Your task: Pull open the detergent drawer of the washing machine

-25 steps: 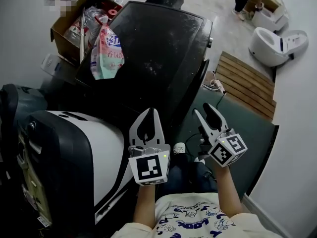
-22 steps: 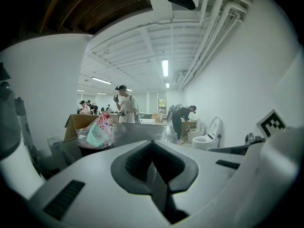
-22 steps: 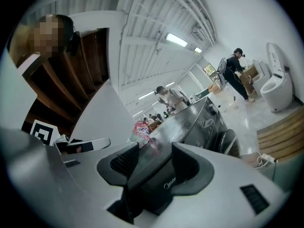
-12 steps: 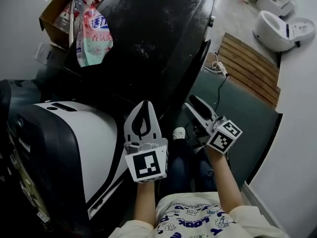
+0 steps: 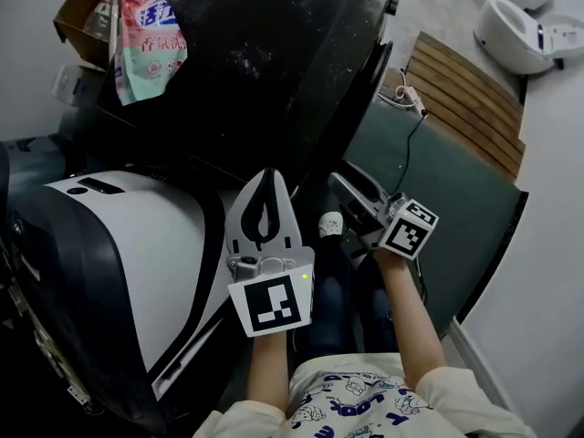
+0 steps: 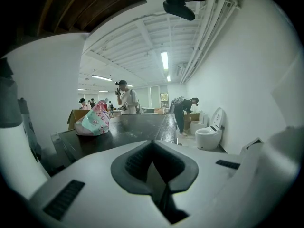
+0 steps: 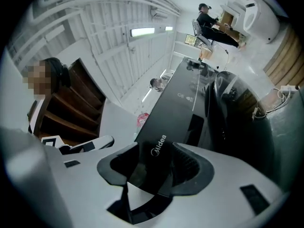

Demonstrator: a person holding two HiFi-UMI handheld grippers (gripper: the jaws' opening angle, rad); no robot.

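At the far left a cardboard box point(image 5: 75, 21) stands beside the washer point(image 5: 274, 53). The frame edge cuts it off, and I cannot tell what it holds. A pink-and-green bag point(image 5: 146, 39) lies on the washer's black top, just beside the box.

The drawer point(image 7: 159, 145) shows only in the right gripper view. I take it to be the near end of the front panel, the part with the Midea logo, with a dark recess point(image 7: 194, 126) just beside it. It sits flush with the panel, closed, its face turned toward that camera. The panel's long axis runs from low left to high right in that view, with the round door point(image 7: 223, 91) on its right. I cannot trace the drawer's edges. In the head view the washer's front falls away from me and the drawer is hidden.

My right hand-held gripper point(image 5: 339, 182) lies rolled on its side, pointing at that near front corner. Its jaws stand spread with nothing in them. The logo shows in the gap between them, so the drawer is straight ahead — near, but apart from the tips.

My left hand-held gripper point(image 5: 267, 179) is pressed together and empty. It sits just left of the right one, between the washer and a white-and-black appliance point(image 5: 119, 254). It points along the washer's top rather than at the drawer — that lies off to its right.
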